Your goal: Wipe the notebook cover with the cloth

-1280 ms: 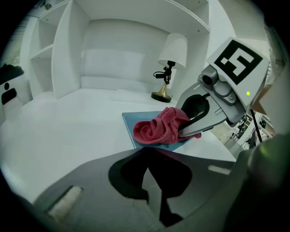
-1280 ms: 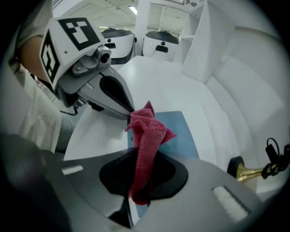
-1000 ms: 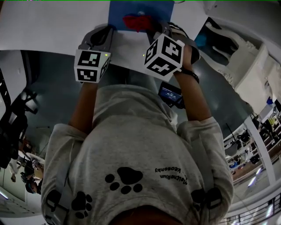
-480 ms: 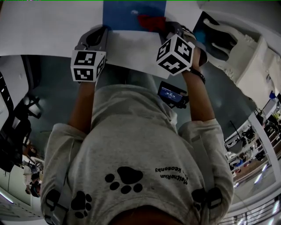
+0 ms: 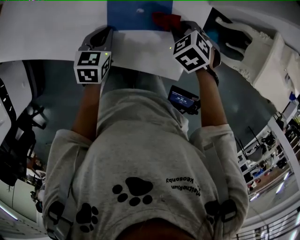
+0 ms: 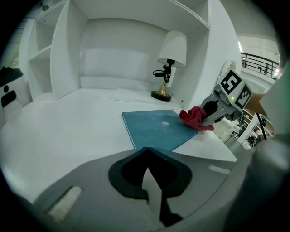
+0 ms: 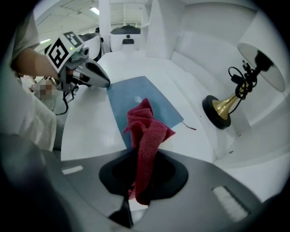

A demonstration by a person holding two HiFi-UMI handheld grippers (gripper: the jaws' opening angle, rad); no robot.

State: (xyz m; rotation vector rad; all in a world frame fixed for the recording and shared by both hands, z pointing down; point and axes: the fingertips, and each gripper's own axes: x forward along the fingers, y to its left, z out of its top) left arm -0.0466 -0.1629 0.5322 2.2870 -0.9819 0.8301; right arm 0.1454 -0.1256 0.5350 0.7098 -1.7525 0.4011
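right gripper [image 7: 140, 179] is seen closed on a red cloth [image 7: 146, 129], whose folds are pinched between the jaws and stand out ahead of them. in the head view this gripper [image 5: 174, 24] is held at the right side of a blue notebook [image 5: 136, 14], with the cloth [image 5: 165, 19] laid over the right part of the cover. in the left gripper view the cloth [image 6: 194, 118] appears to rest on the cover near its right corner, though contact cannot be confirmed.

from the right gripper the notebook [image 7: 136, 93] is found ahead and to the left, its long axis running away along the white desk [image 6: 68, 131]. most of the cover, with a small pale speck [image 7: 138, 99] on it, lies left of and beyond the cloth, so a sweep leftward and forward is judged to be called for. a brass table lamp [image 7: 226, 108] stands to the right, well apart from the notebook.

left gripper [image 6: 152, 186] is shown with its jaws brought together and nothing between them. in the right gripper view its tip [image 7: 105, 83] is set at the notebook's near left corner, touching it or just beside it; a steadying role is judged likely. little of the cover is judged to be wiped so far.
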